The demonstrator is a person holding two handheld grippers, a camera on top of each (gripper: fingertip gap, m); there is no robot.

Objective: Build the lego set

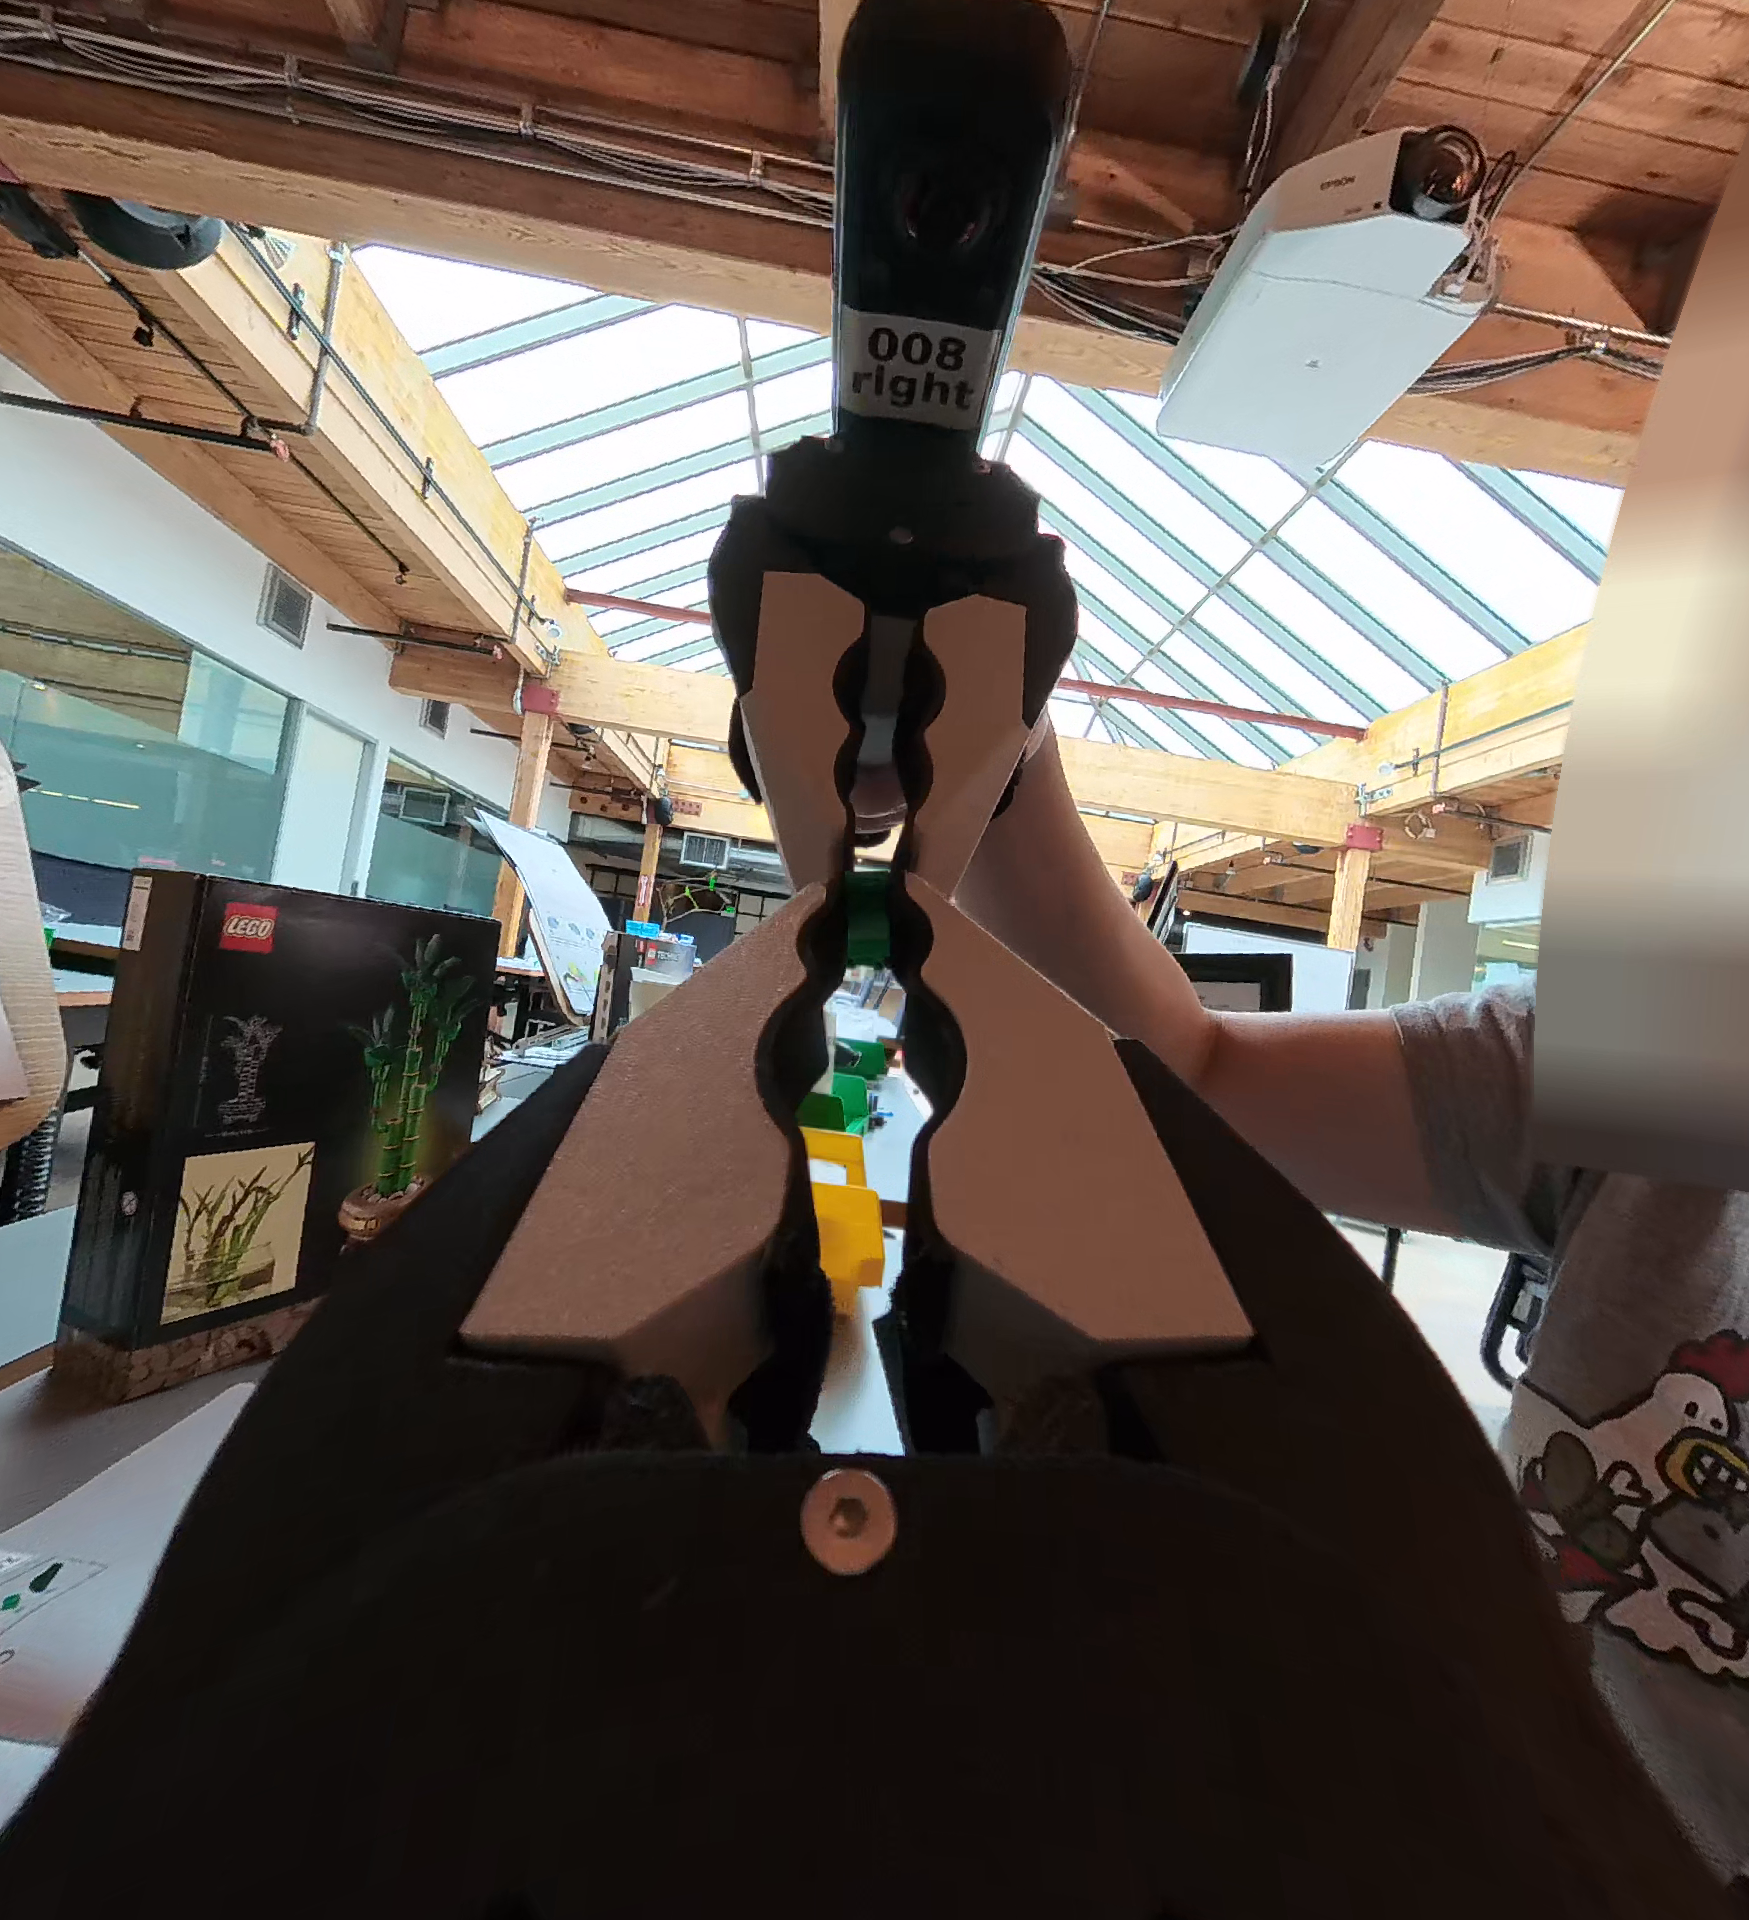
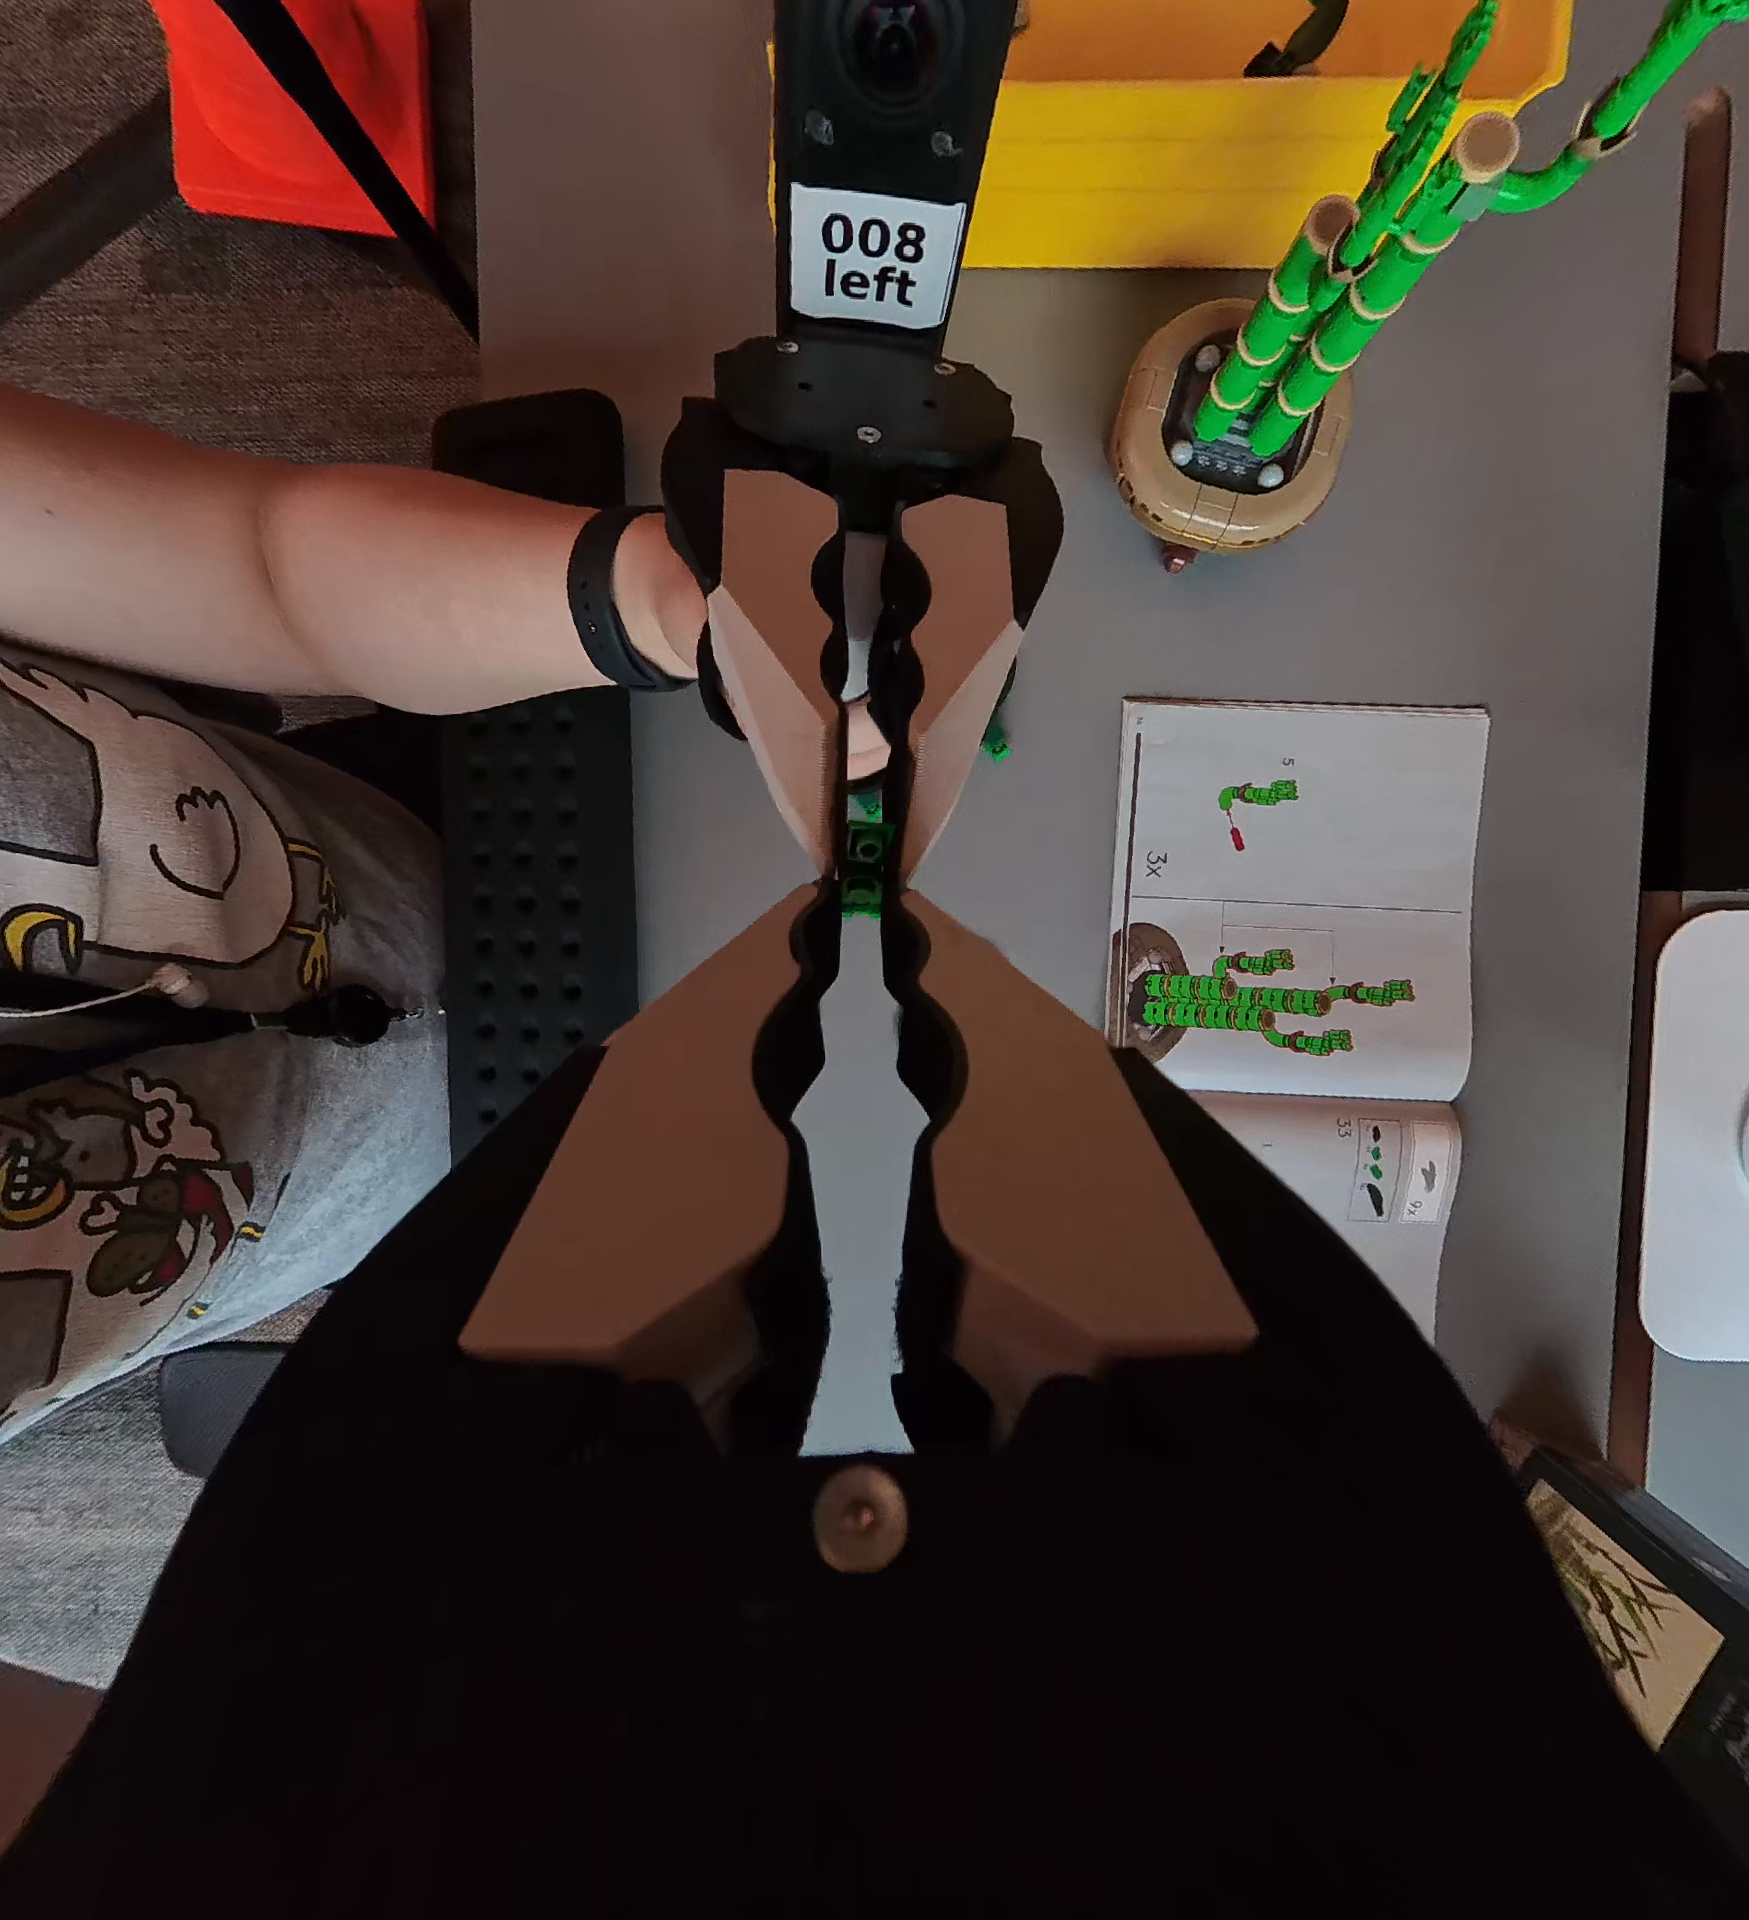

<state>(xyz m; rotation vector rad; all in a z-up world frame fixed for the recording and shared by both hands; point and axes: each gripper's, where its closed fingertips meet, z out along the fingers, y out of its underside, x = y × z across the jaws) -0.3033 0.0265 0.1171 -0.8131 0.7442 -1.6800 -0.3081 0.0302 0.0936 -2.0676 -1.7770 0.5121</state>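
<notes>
Surface: grey tabletop (image 2: pixel 1036 644), seen from above in the right wrist view; wooden beams and a glass roof fill the left wrist view.
Left gripper (image 1: pixel 865 914): fingers nearly closed, pinching a small green lego piece (image 1: pixel 868 920) at their tips.
Right gripper (image 2: pixel 862 896): fingers also nearly closed, tips on the same green piece, meeting the left gripper tip to tip above the table.
Loose brick: one small green brick (image 2: pixel 997 744) lies on the table just beside the left gripper.
Yellow plastic bin (image 2: pixel 1213 177): far edge of the table; contents cannot be told.
Tan round lego pot (image 2: pixel 1225 457): holds upright green bamboo stalks (image 2: pixel 1306 312).
Open instruction booklet (image 2: pixel 1296 914): flat, near the pot.
Black lego box (image 1: pixel 278 1122): standing upright.
</notes>
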